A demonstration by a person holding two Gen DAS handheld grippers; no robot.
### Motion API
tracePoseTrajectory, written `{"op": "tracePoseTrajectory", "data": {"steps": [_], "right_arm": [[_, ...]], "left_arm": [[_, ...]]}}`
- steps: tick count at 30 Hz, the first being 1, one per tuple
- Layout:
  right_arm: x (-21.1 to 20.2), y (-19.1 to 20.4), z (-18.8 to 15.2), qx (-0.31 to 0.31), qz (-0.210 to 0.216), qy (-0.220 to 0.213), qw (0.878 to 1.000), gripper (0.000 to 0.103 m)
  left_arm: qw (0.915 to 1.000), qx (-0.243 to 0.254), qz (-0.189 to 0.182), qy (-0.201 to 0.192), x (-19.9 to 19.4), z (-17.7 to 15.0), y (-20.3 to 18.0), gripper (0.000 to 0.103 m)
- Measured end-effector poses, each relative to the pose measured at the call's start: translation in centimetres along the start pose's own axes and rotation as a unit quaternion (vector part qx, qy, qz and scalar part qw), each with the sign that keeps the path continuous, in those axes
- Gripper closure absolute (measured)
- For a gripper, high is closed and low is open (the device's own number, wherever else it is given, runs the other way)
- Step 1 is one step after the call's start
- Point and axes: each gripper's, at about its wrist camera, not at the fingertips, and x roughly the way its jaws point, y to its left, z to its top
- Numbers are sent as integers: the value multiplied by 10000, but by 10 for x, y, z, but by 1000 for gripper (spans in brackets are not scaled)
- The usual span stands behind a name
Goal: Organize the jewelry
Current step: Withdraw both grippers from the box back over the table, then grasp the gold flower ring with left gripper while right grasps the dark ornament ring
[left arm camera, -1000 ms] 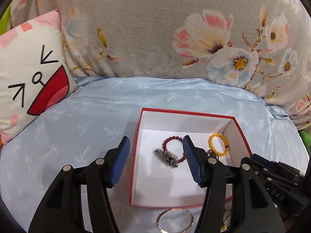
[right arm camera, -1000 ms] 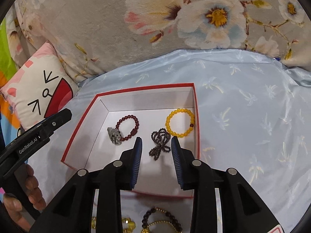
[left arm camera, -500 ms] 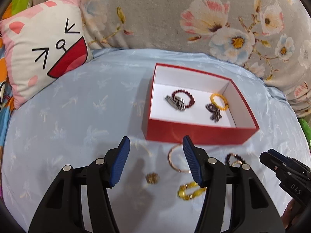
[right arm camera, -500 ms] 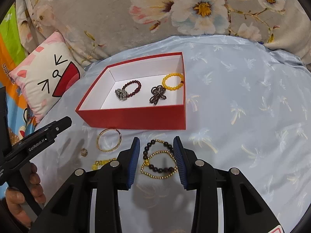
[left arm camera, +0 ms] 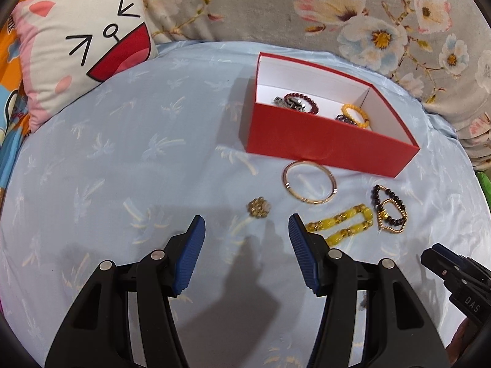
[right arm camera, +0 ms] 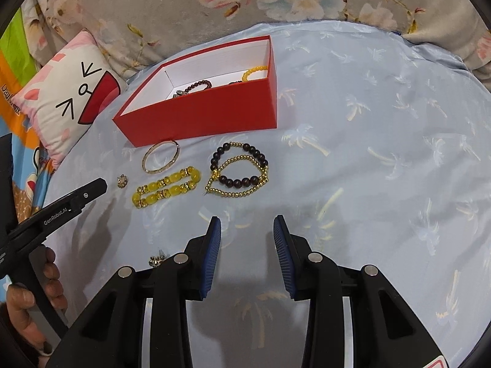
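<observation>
A red box (left arm camera: 325, 141) (right arm camera: 208, 113) with a white inside holds a dark red bracelet (left arm camera: 302, 105), a yellow bead bracelet (left arm camera: 356, 115) and a dark bead piece. On the blue sheet in front lie a rose-gold bangle (left arm camera: 309, 182) (right arm camera: 161, 156), a small gold brooch (left arm camera: 258, 207) (right arm camera: 122, 181), a yellow chunky bracelet (left arm camera: 340, 224) (right arm camera: 167, 187) and a black-and-gold bead bracelet (left arm camera: 389, 213) (right arm camera: 239, 168). My left gripper (left arm camera: 245, 233) is open and empty, just short of the brooch. My right gripper (right arm camera: 247, 233) is open and empty, short of the black-and-gold bracelet.
A cartoon-face cushion (left arm camera: 83, 49) (right arm camera: 67, 101) lies at the far left. A grey floral blanket (left arm camera: 276, 6) runs behind the box. Another small gold piece (right arm camera: 157, 259) lies by my right gripper's left finger. The left gripper's side (right arm camera: 61, 211) shows in the right wrist view.
Both grippers have pulled back from over the box toward the near side and dropped lower. The loose jewelry in front of the box has come into view. Both jaws stayed open.
</observation>
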Motion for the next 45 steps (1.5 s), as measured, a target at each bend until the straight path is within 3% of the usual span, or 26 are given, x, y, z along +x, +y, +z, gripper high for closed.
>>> {"op": "tracePoseTrajectory", "data": {"steps": [19,22,26,28,36,45], "right_arm": [[10,5,-2,-11,99,117,9999,68],[11,6,-2,-26,116,137,9998,68],[12,13,-3,-155,152,142,9997,68],[11,20,-5,-241,243,161,9993,68],[14,61,-23,-745,604,323,9949,68],[25,75,-28,-1050,513,350,9925,70]], "left_arm": [[9996,164,207,84,33,1,-11,53],[9993,252,277,37,37,4,-14,60],[9990,299,333,2,40,8,-14,80],[9992,249,316,0,40,9,-12,85],[9996,219,176,36,36,7,-8,85],[9997,223,101,44,23,3,-6,85]]}}
